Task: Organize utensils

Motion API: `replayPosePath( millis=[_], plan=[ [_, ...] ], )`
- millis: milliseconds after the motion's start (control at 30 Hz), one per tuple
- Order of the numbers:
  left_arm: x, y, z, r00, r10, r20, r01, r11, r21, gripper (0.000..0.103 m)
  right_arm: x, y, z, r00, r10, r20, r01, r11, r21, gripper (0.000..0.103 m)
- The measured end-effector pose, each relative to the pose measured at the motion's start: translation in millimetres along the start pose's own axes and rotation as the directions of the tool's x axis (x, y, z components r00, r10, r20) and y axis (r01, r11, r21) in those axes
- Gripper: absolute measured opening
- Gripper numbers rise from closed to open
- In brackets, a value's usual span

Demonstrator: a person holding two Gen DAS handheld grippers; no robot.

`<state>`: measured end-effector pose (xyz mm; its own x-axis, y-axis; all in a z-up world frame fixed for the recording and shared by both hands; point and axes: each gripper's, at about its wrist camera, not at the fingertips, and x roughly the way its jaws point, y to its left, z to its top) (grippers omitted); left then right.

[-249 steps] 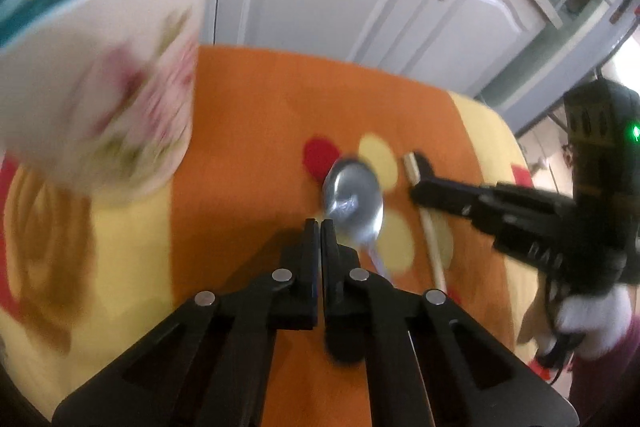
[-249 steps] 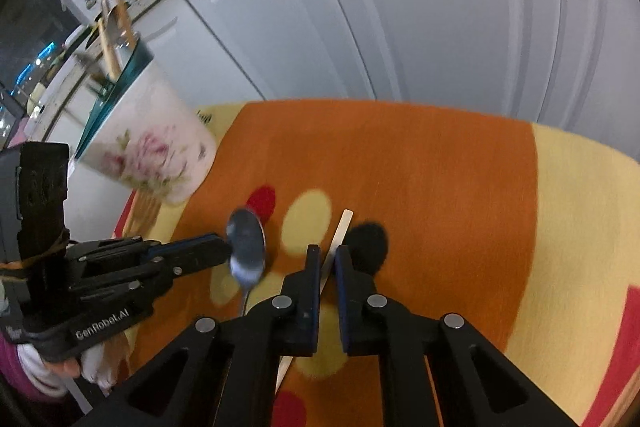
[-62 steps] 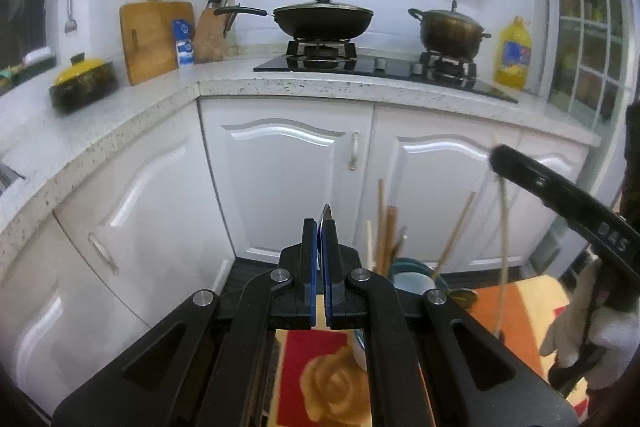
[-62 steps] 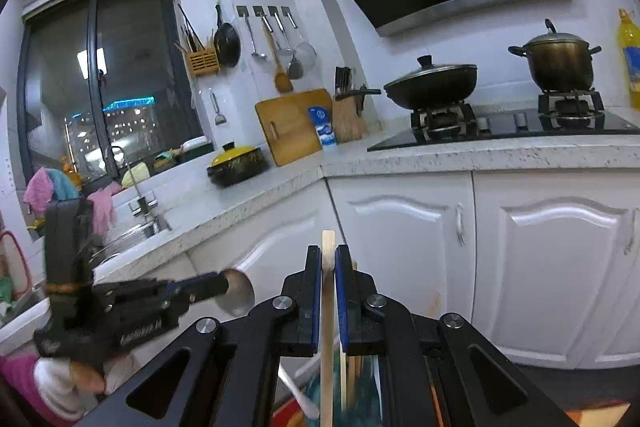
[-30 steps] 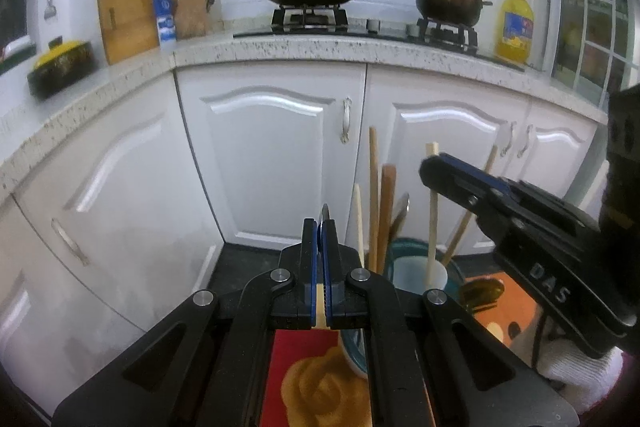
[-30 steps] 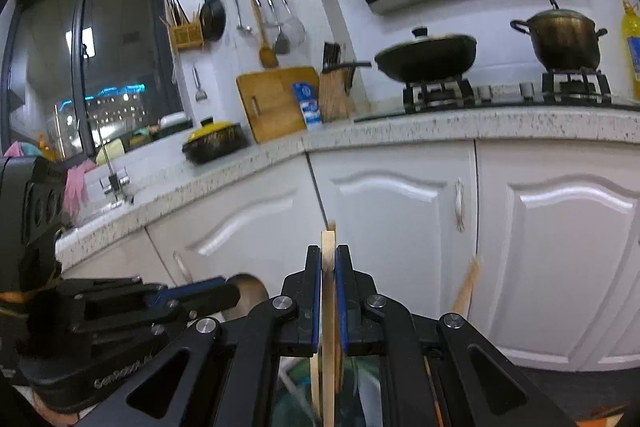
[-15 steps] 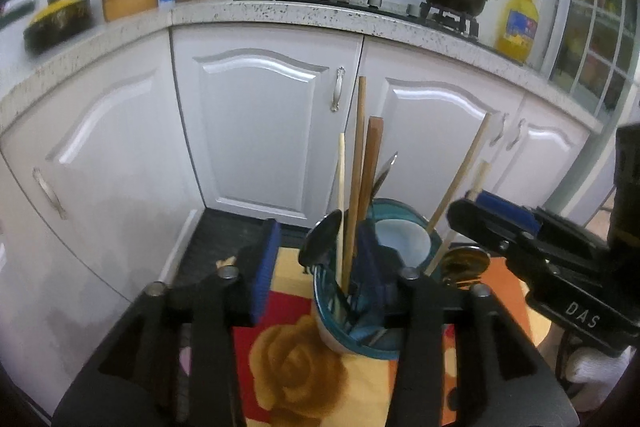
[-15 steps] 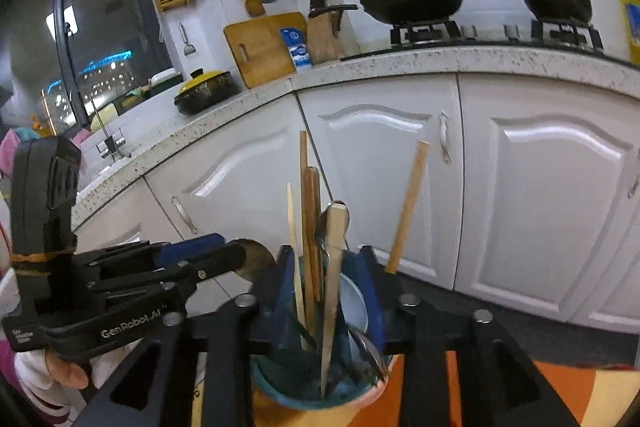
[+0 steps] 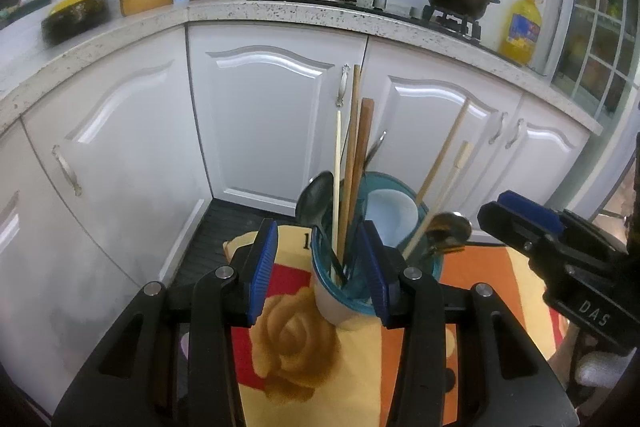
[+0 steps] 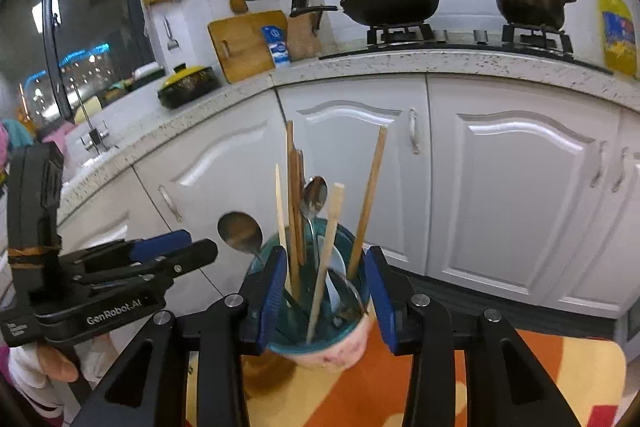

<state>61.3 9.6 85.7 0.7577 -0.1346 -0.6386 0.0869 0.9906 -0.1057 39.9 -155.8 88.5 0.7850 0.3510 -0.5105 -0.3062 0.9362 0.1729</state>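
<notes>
I see white cabinets filling the background, and below them the orange and yellow tablecloth with its rose print. Near the cloth's far edge stands the teal-rimmed cup, holding wooden chopsticks and spoons. My left gripper, marked "GenRobot.AI" in the right wrist view, has jaws standing wide with nothing between the pads. My right gripper, lettered "DAS", is opening, jaws apart and empty. A second ago both were clamped, the left on a spoon and the right on a chopstick; both pieces now sit in the cup.
</notes>
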Motion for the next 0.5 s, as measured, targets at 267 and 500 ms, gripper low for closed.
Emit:
replayPosePath(
  millis=[267,500],
  plan=[
    [-16.1,-5.3,-12.3,1.000,0.021,0.001,-0.021,0.999,-0.024,0.041,-13.9,2.0,-18.9,0.997,-0.071,-0.036,0.072,0.997,0.017,0.043],
    [-30.4,-14.0,-20.2,0.999,0.041,0.019,-0.041,0.999,-0.005,0.041,-26.4,2.4,-26.4,0.993,-0.114,-0.041,0.116,0.992,0.039,0.044]
  ],
)
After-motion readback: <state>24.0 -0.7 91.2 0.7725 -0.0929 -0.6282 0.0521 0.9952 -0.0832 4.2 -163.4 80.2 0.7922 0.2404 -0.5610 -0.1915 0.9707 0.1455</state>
